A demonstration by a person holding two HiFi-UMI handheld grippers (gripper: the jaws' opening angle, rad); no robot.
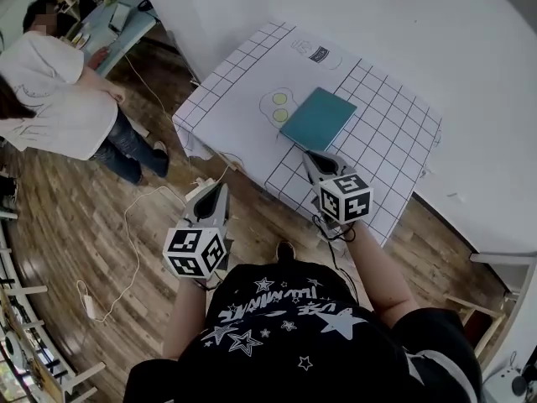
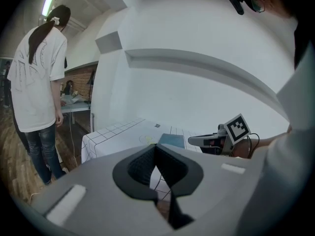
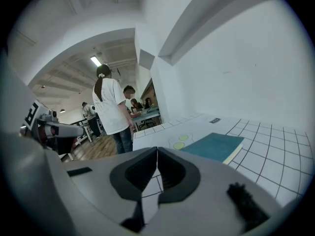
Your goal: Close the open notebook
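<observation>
The notebook (image 1: 318, 117) lies closed on the white gridded table (image 1: 386, 154), teal cover up; it also shows in the left gripper view (image 2: 172, 140) and the right gripper view (image 3: 214, 146). My right gripper (image 1: 312, 159) hovers just short of the table's near edge, pointing at the notebook, jaws shut and empty (image 3: 157, 150). Further back over the wooden floor, off the table's corner, my left gripper (image 1: 216, 193) is held, jaws together with nothing between them (image 2: 156, 146). Neither gripper touches the notebook.
A person in a white T-shirt and jeans (image 1: 59, 107) stands at the left by a desk (image 1: 117, 23). A white cable (image 1: 134, 225) trails over the wooden floor. Two yellow circles (image 1: 279, 106) are printed on the table beside the notebook. White walls rise behind the table.
</observation>
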